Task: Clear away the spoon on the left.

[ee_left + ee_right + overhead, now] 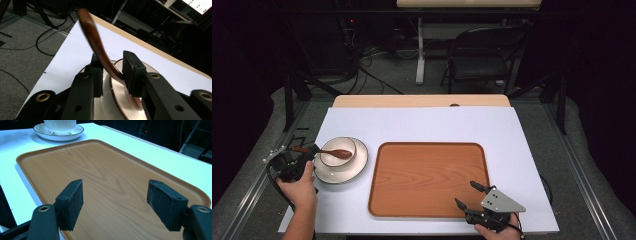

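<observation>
A white cup (pixel 332 146) stands on a white saucer (pixel 357 165) at the left of the table. A brown wooden spoon (pixel 339 153) rests in the cup with its handle pointing left. My left gripper (pixel 309 150) is at that handle. In the left gripper view the spoon handle (pixel 93 35) rises between the jaws of the left gripper (pixel 112 65), above the cup (pixel 107 97), and a gap shows on each side of it. My right gripper (pixel 464 192) stands open over the near right corner of a wooden tray (pixel 427 175), with nothing between its pads (pixel 71 202).
A white sheet (pixel 422 125) covers the table top. The tray (pixel 105 170) holds nothing, and the cup and saucer (pixel 57 135) lie beyond its far corner in the right gripper view. A black chair (pixel 484 55) and floor cables sit behind the table.
</observation>
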{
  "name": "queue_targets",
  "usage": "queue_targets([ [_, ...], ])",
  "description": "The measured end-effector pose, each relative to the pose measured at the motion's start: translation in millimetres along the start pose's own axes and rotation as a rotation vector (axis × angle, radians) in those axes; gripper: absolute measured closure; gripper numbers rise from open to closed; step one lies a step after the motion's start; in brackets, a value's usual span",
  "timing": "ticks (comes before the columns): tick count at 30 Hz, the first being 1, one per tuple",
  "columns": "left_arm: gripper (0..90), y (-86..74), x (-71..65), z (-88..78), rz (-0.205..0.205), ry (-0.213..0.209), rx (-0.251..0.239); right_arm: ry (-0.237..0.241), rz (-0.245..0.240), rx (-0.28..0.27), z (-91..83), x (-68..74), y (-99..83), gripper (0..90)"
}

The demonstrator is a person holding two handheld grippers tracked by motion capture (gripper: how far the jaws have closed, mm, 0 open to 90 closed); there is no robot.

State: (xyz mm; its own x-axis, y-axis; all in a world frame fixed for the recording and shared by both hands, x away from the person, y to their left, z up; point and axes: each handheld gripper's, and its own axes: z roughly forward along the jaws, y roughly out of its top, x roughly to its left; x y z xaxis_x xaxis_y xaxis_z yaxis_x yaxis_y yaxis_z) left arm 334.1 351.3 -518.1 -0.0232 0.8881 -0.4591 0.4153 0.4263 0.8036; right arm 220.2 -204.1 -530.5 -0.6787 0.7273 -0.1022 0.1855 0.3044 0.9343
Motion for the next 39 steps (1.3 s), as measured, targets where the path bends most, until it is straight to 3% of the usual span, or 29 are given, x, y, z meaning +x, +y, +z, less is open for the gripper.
queue_targets([
  [6, 76.9, 6.0, -8.2, -3.6, 0.039, -0.015, -0.005, 0.001, 0.000, 0.000, 0.0, 0.0, 0.0, 29.1],
  [19, 83.5, 15.3, -19.5, -7.0, 0.059, -0.054, -0.001, 0.001, -0.002, 0.000, -0.2, -0.2, 0.0, 29.1],
  [32, 83.9, 27.8, -32.3, -17.7, 0.158, -0.022, -0.006, 0.003, -0.004, 0.001, 0.0, 0.3, 0.0, 29.1],
  [39, 83.9, 40.0, -47.7, -32.2, 0.251, -0.013, -0.019, 0.003, -0.005, 0.001, -0.1, 0.4, 0.1, 29.1],
])
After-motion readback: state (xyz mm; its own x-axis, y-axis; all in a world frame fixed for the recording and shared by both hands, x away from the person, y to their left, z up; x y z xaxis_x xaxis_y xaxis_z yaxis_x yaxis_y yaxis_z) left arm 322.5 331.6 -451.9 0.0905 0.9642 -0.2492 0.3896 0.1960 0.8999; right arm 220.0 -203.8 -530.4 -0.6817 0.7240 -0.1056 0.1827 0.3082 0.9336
